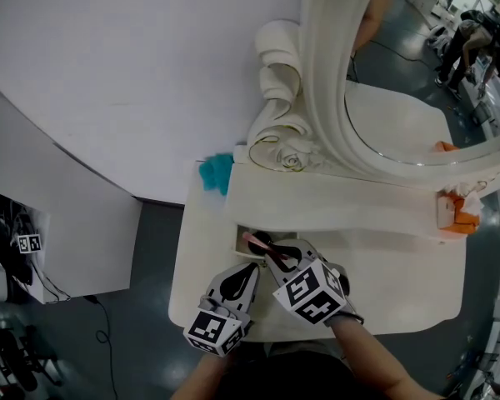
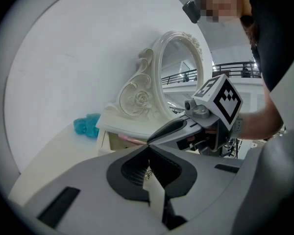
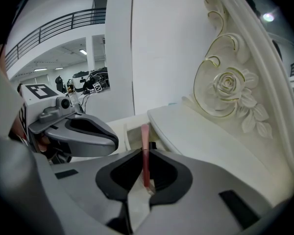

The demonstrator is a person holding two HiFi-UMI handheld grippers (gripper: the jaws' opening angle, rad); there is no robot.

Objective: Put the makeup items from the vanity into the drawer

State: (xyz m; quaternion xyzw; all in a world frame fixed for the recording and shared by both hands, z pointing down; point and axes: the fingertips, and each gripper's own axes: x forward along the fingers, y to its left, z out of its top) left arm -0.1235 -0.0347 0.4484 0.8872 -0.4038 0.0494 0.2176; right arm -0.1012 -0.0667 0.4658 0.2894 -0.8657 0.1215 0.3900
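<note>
Over the open drawer (image 1: 243,238) at the front left of the vanity (image 1: 400,307), the right gripper (image 1: 271,255) is clamped on a thin pink stick (image 1: 254,241). It looks to me like a lip or brow pencil, and its free end points toward 10 o'clock above the opening. I'd guess it is light, stiff and smooth, so it could swivel or slip. It is pinched near one end, and a hold nearer the middle would be steadier. The left gripper (image 1: 252,269) sits just beside it at 7 o'clock, its jaws pressed together on a small gold pull (image 2: 148,174), which I take to be the drawer's, though I can't be sure. Only the right gripper view shows the stick running straight up between the pads. Only the left gripper view shows the gold bit. The head view alone takes in some orange things (image 1: 458,211) well apart at 3 o'clock by the mirror (image 1: 333,98), and a teal cloth (image 1: 217,172) at 11 o'clock.
</note>
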